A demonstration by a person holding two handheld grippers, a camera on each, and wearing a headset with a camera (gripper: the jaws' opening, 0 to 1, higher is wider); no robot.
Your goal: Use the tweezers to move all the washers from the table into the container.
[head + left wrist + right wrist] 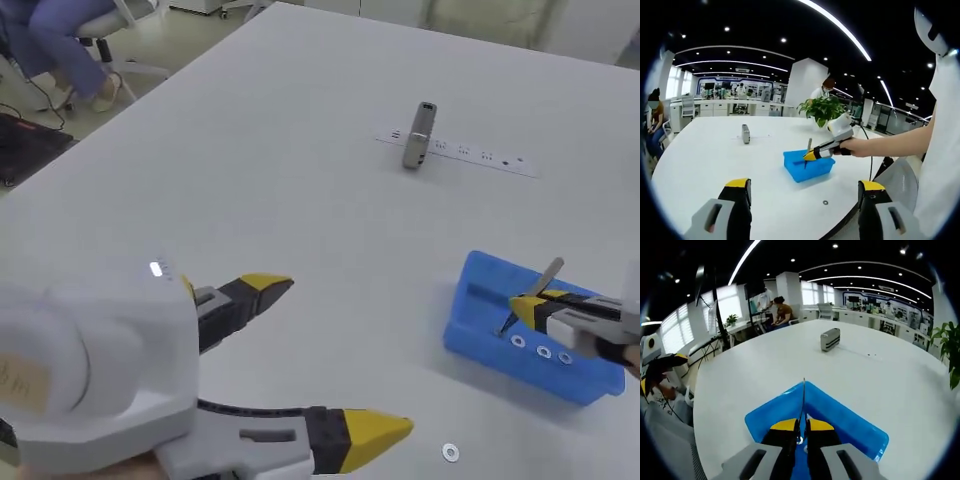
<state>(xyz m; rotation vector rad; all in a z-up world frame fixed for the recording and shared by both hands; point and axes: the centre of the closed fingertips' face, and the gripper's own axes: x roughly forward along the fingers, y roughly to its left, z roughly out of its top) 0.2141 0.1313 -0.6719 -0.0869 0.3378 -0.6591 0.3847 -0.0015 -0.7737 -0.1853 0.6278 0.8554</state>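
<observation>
A blue container (480, 300) lies on the white table at the right and holds three washers (543, 351). My right gripper (530, 306) is shut on the metal tweezers (549, 272), whose tips point down into the container. In the right gripper view the tweezers (803, 397) run forward between the closed jaws over the container (845, 417). One washer (450, 453) lies on the table near the front edge, also seen as a washer (825, 202) in the left gripper view. My left gripper (330, 355) stands open at the lower left, holding nothing.
A grey device (419, 135) lies on a strip of markings (480, 155) at the far middle of the table (280, 170). A seated person (60, 40) is beyond the table's far left corner. A potted plant (822, 109) stands past the table.
</observation>
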